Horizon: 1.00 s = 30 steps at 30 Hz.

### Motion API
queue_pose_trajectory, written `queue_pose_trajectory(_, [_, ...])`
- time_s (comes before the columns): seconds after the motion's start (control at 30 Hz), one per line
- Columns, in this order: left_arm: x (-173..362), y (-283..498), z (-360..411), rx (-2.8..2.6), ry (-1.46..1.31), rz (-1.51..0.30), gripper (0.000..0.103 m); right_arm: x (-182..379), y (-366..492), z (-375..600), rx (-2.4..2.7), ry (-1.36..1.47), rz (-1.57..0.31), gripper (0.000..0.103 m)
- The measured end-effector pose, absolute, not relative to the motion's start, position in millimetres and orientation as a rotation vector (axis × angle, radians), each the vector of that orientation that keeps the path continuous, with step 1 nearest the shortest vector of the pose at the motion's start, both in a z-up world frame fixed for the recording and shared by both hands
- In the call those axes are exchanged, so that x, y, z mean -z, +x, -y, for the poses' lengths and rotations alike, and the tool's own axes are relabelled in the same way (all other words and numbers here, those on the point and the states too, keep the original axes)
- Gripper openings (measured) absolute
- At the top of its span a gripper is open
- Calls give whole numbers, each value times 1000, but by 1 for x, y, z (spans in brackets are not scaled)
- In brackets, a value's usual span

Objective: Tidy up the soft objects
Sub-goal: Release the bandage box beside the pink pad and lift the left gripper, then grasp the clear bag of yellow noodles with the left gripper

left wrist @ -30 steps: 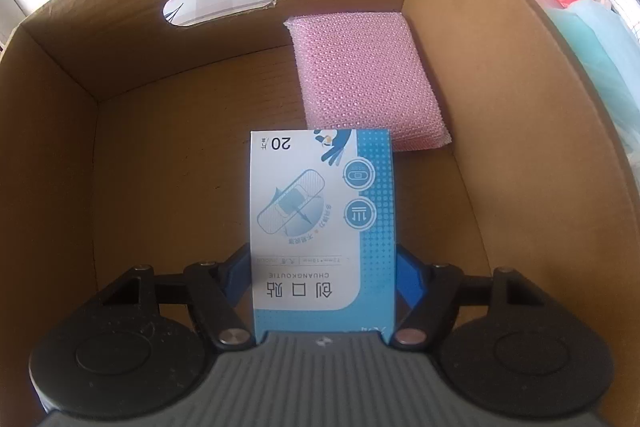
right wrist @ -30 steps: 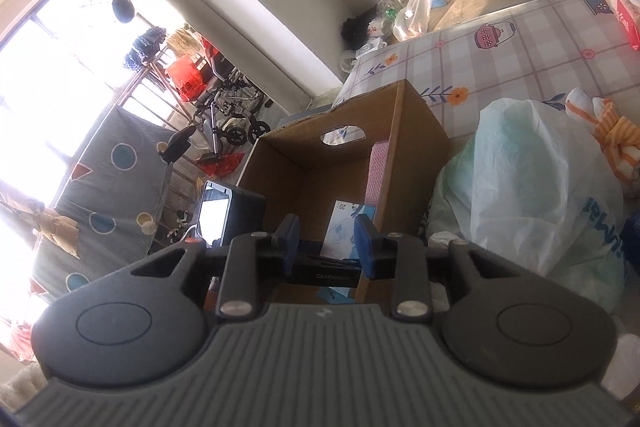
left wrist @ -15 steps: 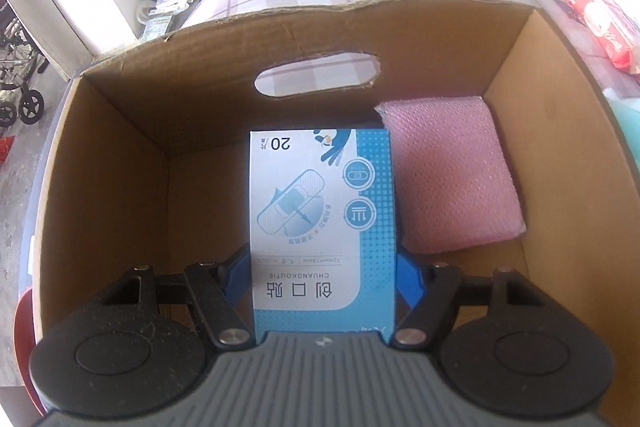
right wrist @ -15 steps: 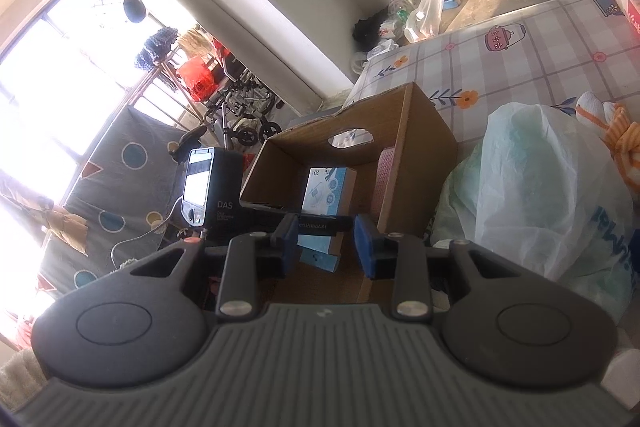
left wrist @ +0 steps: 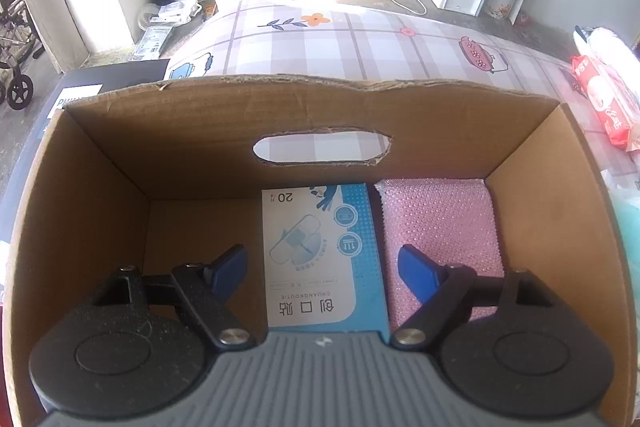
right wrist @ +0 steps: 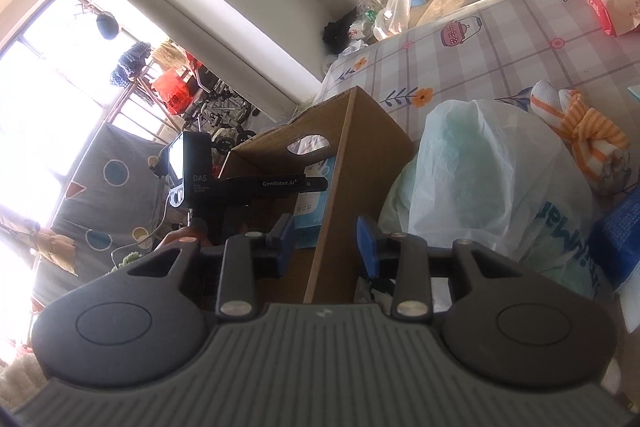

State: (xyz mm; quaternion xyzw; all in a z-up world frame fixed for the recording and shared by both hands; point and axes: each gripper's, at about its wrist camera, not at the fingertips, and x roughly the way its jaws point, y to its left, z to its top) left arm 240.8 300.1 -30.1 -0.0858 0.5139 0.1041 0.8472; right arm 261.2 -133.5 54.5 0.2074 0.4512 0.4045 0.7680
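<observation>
The left gripper (left wrist: 320,269) has just spread its jaws, leaving the plaster pack (left wrist: 324,255) flat in the box (left wrist: 224,123) beside the pink pad (left wrist: 440,223), while the right gripper (right wrist: 326,241), part open and empty, should fetch the bag (right wrist: 484,167) next.

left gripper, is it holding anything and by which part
Nothing: the left gripper has just been opening, its pads clear of the plaster box lying in the cardboard box.

A blue-and-white plaster pack (left wrist: 324,259) lies flat, face up, on the floor of the open cardboard box (left wrist: 120,211). Just beside it, perhaps touching, a pink dotted sponge (left wrist: 440,227) lies flat against the box's right wall.
</observation>
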Motion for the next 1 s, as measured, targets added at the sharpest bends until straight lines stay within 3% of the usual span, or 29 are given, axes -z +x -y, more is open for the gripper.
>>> queue_pose_trajectory(0.13, [5,228,-289,-204,-200,-1012,83,-56,255,139,-867,447,-964,35])
queue_pose_trajectory(0.37, [-57,198,-238,-113,-171,-892,89,-59,234,165,-832,409,-908,47])
queue_pose_trajectory(0.6, [-107,187,-157,12,-116,-783,96,-69,230,236,-730,430,-820,49])
queue_pose_trajectory(0.77, [-106,203,-86,128,-88,-800,96,-77,241,309,-627,475,-751,50])
queue_pose_trajectory(1.0, [-57,259,3,199,-145,-943,92,-71,304,377,-519,502,-796,50])
